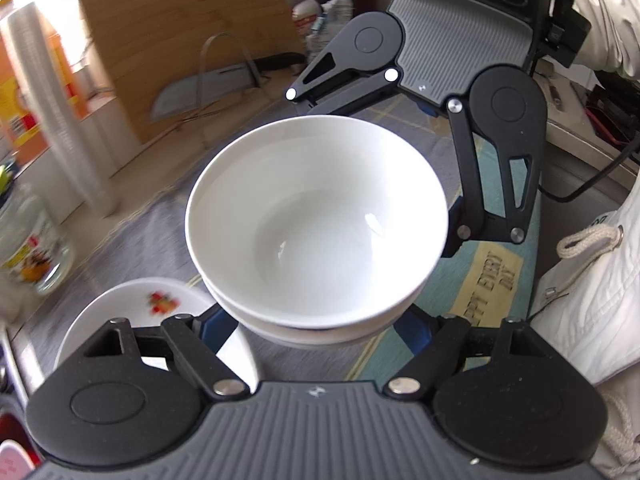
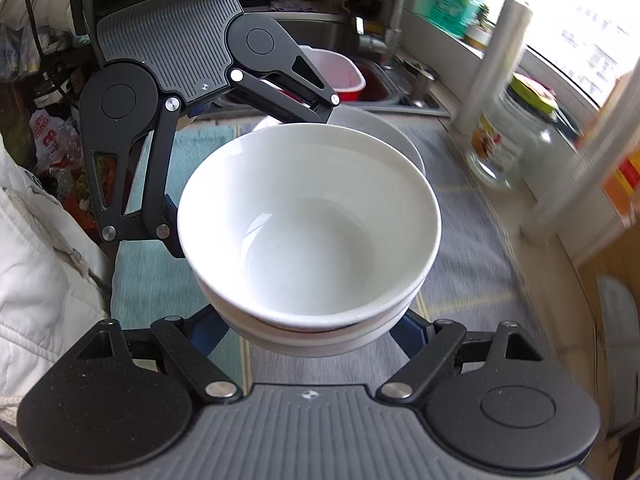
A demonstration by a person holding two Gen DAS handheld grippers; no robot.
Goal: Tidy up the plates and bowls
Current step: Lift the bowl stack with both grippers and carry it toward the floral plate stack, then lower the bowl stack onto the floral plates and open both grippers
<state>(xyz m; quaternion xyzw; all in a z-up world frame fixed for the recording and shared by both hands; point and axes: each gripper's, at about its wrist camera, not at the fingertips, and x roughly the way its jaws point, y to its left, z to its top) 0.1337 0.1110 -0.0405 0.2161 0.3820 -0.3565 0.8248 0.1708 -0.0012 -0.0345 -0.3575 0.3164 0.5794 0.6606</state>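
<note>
Two white bowls nested as one stack hang above the striped cloth, held from opposite sides. My left gripper reaches in from the near edge of the left wrist view, its blue pads pressed on the lower bowl; from the right wrist it appears as the left gripper behind the stack. My right gripper clamps the other side in the same way, and the left wrist sees the right gripper beyond the bowls. A white plate with a coloured print lies on the cloth below.
A glass jar, a stack of clear cups and a wooden cutting board stand along the counter's window side. A sink with a pink tub is past the cloth. A person's white jacket is close.
</note>
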